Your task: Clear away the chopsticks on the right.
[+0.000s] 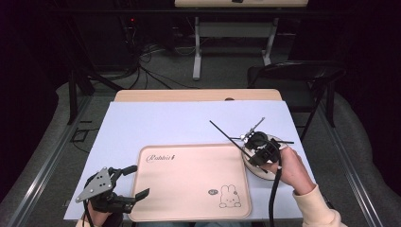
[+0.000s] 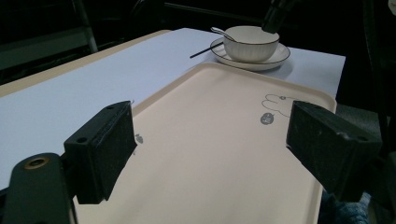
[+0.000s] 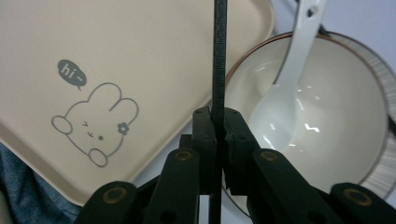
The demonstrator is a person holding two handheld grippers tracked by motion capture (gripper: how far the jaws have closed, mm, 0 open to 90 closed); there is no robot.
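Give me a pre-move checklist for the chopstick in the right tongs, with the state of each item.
1. Right tongs shut on the chopstick: ok.
2. Chopstick held firmly enough not to slip: cannot tell.
3. Left tongs open and holding nothing, over the tray: ok.
4. Tray surface free for a drop-off: ok.
5. Spoon resting in the bowl, close beside the chopstick: not ok, it could get knocked.
6. Bowl seated on its plate, off the tray: ok.
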